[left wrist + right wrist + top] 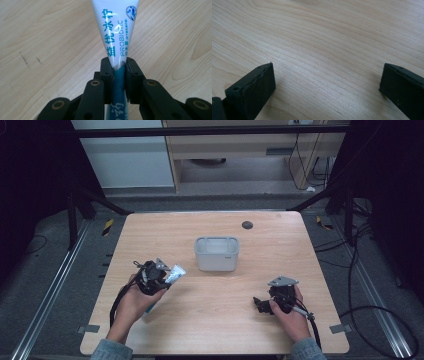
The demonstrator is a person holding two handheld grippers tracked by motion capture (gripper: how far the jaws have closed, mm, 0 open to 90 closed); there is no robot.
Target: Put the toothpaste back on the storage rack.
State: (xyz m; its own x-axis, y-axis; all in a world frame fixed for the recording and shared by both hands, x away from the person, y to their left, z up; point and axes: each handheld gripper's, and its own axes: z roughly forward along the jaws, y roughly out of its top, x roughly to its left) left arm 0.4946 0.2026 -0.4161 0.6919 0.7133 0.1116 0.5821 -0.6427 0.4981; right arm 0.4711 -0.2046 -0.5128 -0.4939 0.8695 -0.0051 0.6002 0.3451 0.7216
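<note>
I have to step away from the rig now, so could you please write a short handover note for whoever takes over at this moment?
Left gripper: shut on the white toothpaste tube, clamped near its teal end, held above the table.
Right gripper: open, nothing between the jaws, low over bare wood at the right front.
Grey bin: upright at mid-table, apart from both grippers; it looks empty.
Done: tube picked up.
Left: probably carry the tube to the bin and release it there.

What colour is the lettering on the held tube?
Blue-teal lettering on the white tube, clearest in the left gripper view.
</note>
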